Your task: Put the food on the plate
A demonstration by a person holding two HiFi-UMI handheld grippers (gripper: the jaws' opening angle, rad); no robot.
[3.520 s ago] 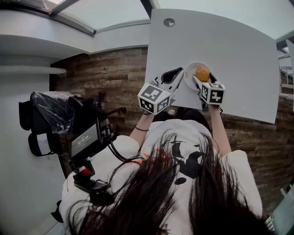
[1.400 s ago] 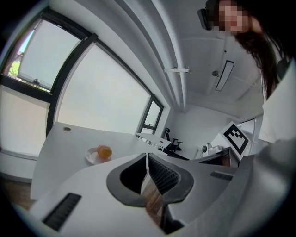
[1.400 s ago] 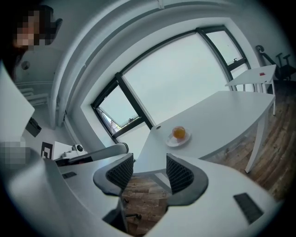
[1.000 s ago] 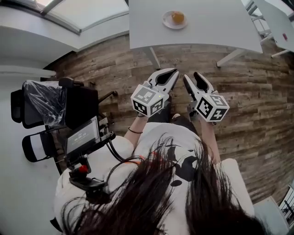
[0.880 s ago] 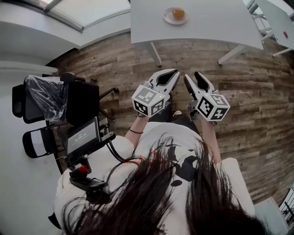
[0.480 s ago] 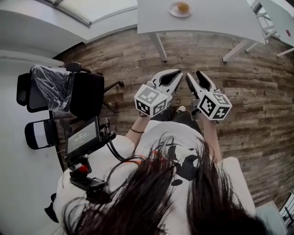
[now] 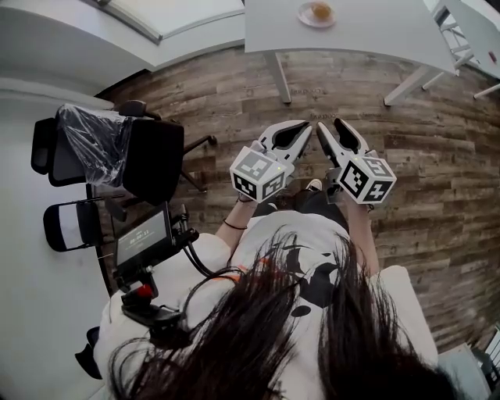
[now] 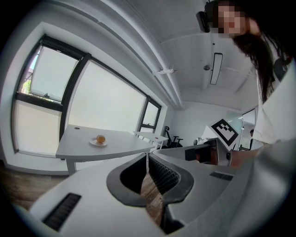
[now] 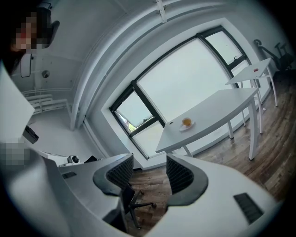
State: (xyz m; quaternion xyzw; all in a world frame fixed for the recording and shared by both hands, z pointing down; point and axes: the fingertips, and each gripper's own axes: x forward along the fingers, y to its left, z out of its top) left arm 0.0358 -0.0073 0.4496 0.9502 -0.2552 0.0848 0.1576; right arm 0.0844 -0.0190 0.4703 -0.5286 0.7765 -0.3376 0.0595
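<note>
Both grippers are empty, so I judge the job done and would simply hold them off: the left gripper [image 8: 147, 162] has its jaws meeting at the tips, the right gripper [image 9: 149, 169] has them apart on nothing. Past the jaws, wood floor [image 7: 437, 156] runs to a white table [image 7: 367, 35] before the big window [image 9: 185, 78], well ahead, where the plate [image 7: 305, 16] carries the orange food [image 7: 321, 10].
</note>
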